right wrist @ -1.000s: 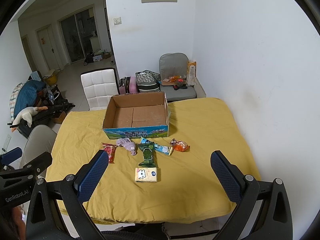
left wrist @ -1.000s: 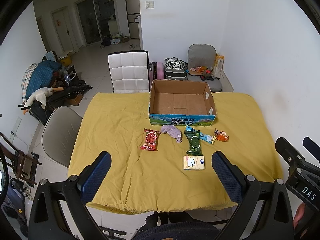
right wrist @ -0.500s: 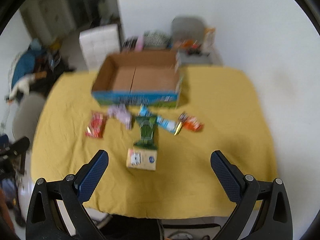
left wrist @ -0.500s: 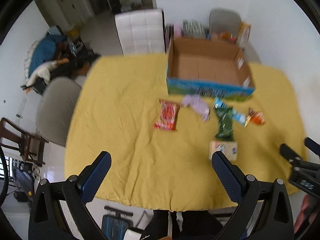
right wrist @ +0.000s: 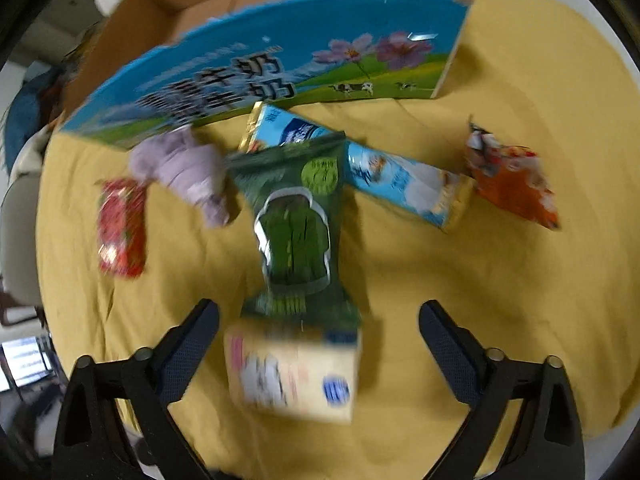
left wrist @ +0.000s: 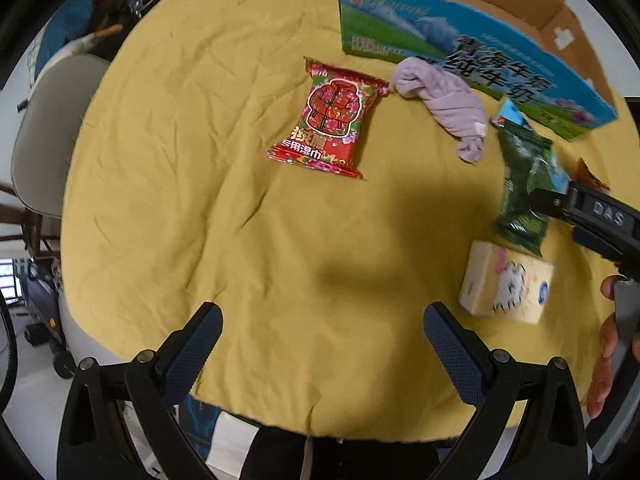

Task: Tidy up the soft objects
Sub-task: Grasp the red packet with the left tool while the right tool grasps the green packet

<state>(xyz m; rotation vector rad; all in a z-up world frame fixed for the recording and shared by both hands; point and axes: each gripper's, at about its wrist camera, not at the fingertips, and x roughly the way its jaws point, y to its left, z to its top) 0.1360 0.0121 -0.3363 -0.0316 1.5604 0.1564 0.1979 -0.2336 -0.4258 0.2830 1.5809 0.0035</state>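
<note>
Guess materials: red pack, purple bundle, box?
Red pack: glossy plastic film, likely; crimped ends and sheen. Purple bundle: soft knit fabric, apparently; matte, ribbed, bunched. Box: cardboard; brown inside, printed blue-green outside.

Red packet (left wrist: 330, 118), lilac cloth (left wrist: 444, 102), possibly wipes, yellow tablecloth (left wrist: 200, 160)

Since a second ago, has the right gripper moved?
Yes. The right gripper has dropped forward toward the table: the cardboard box looms far larger, and the tissue pack sits between its fingers.
</note>
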